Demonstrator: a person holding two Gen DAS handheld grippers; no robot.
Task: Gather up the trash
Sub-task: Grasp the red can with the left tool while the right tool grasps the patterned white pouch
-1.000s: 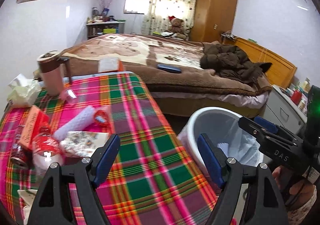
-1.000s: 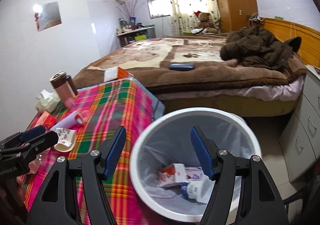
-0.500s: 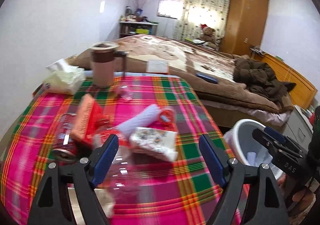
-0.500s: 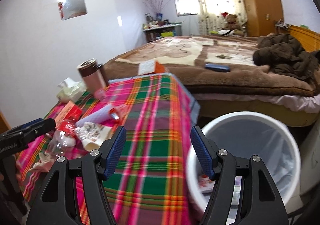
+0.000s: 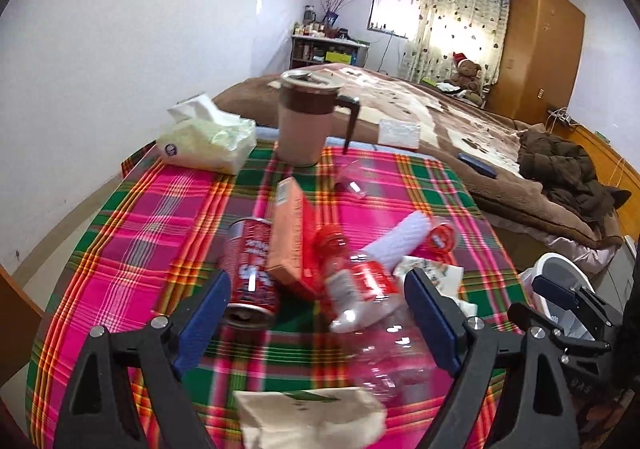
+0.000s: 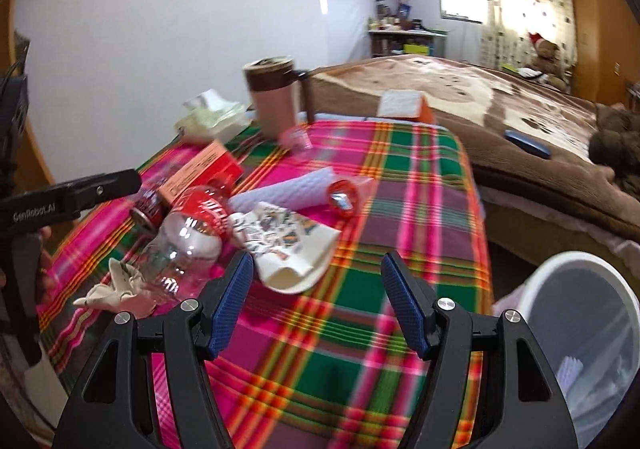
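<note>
With your left gripper (image 5: 316, 313) jaws just widened and empty, note the clear plastic bottle (image 5: 360, 289) lying on the table (image 5: 140, 233) between them, long axis pointing away, nearer than your released right gripper (image 6: 316, 305).

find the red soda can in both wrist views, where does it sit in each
Left wrist view: the red soda can lies on its side left of centre, just beyond the left gripper, against the orange carton.
Right wrist view: only its rim end shows at the left, behind the clear plastic bottle.
Shared landmark: the brown lidded mug at the far end of the plaid tablecloth.
</note>
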